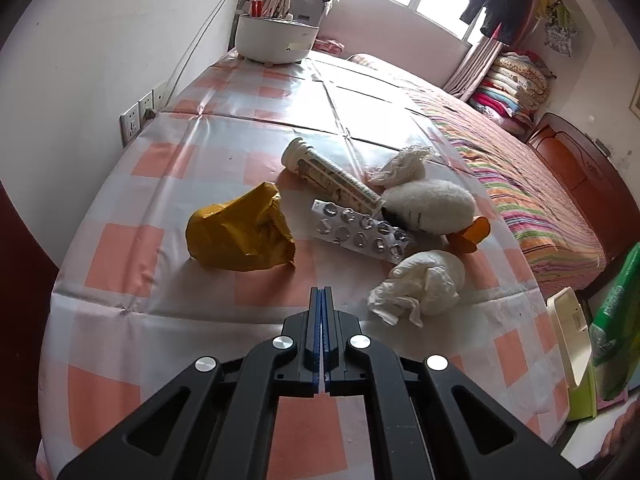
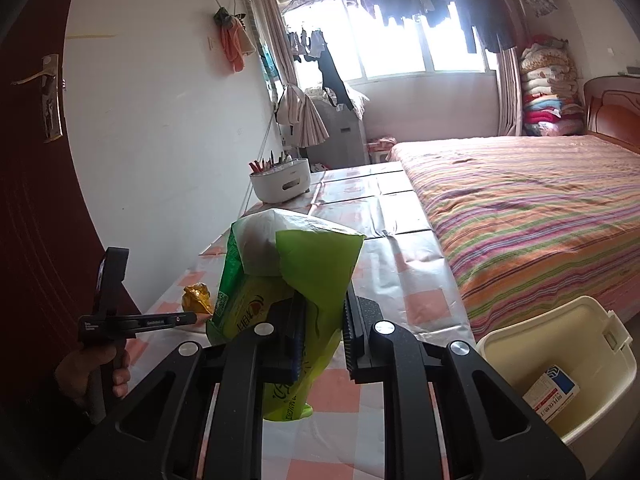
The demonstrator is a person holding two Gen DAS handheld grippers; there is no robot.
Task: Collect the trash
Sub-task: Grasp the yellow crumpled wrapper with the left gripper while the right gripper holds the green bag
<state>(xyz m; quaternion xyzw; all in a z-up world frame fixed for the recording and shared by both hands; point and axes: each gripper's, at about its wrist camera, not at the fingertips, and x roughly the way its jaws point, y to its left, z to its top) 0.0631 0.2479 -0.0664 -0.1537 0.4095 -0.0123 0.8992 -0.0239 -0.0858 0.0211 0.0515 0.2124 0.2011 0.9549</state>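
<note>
In the left wrist view my left gripper [image 1: 322,294] is shut and empty, just above the checked tablecloth. Ahead of it lie a yellow wrapper [image 1: 240,234], a pill blister pack [image 1: 360,230], a cream tube [image 1: 332,174], a crumpled white tissue [image 1: 420,284], a white plush duck [image 1: 430,206] and a lace wad [image 1: 400,166]. In the right wrist view my right gripper [image 2: 322,320] is shut on a green plastic bag [image 2: 288,280], held above the table. A cream bin [image 2: 560,360] with a small box [image 2: 551,394] inside stands at lower right.
A white round holder [image 1: 276,40] with utensils stands at the table's far end by the wall. Wall sockets [image 1: 138,116] are at left. A striped bed [image 2: 540,208] runs along the table's right side. The bin [image 1: 572,356] and the green bag [image 1: 618,328] also show in the left wrist view.
</note>
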